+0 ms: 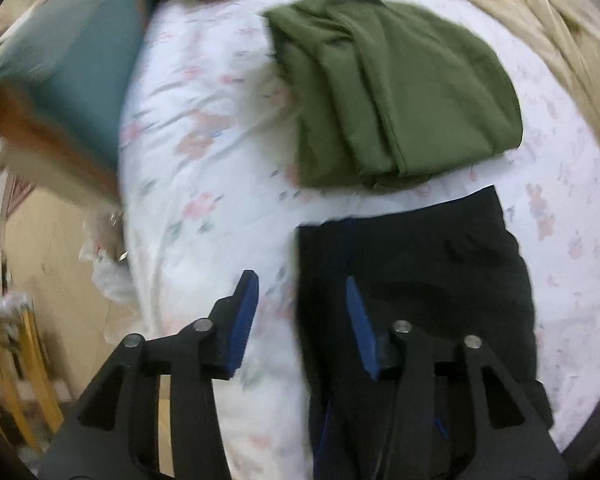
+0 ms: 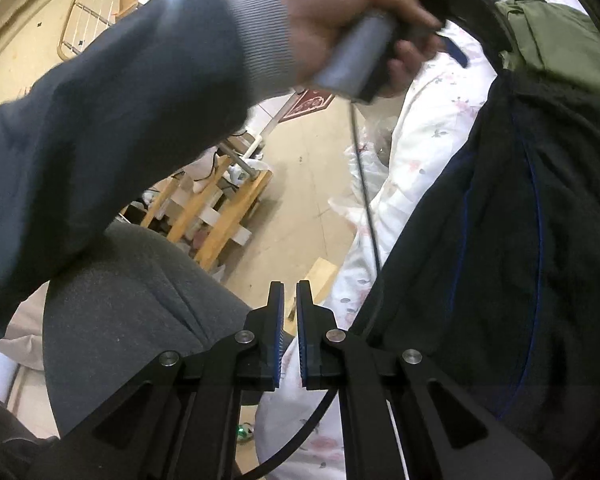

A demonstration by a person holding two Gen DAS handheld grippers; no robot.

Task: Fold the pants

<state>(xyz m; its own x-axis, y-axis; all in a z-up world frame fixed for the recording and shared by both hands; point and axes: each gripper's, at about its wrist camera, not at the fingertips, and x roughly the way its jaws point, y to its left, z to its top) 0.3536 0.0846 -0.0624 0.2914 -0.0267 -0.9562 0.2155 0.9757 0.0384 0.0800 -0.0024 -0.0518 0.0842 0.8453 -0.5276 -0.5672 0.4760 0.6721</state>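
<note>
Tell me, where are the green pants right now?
In the left wrist view, the green pants lie folded on the flowered bedsheet, just beyond the black pants.

You are not looking at any readable text, label, brand, number or sign in either wrist view. The green garment (image 1: 392,100) and the black pants (image 1: 416,280) are showing plain cloth only, and the blur is hiding anything finer on the floor clutter.

Green folded garment (image 1: 392,104) on floral bedsheet (image 1: 204,152), teal pillow (image 1: 80,64) nr edge.
</note>
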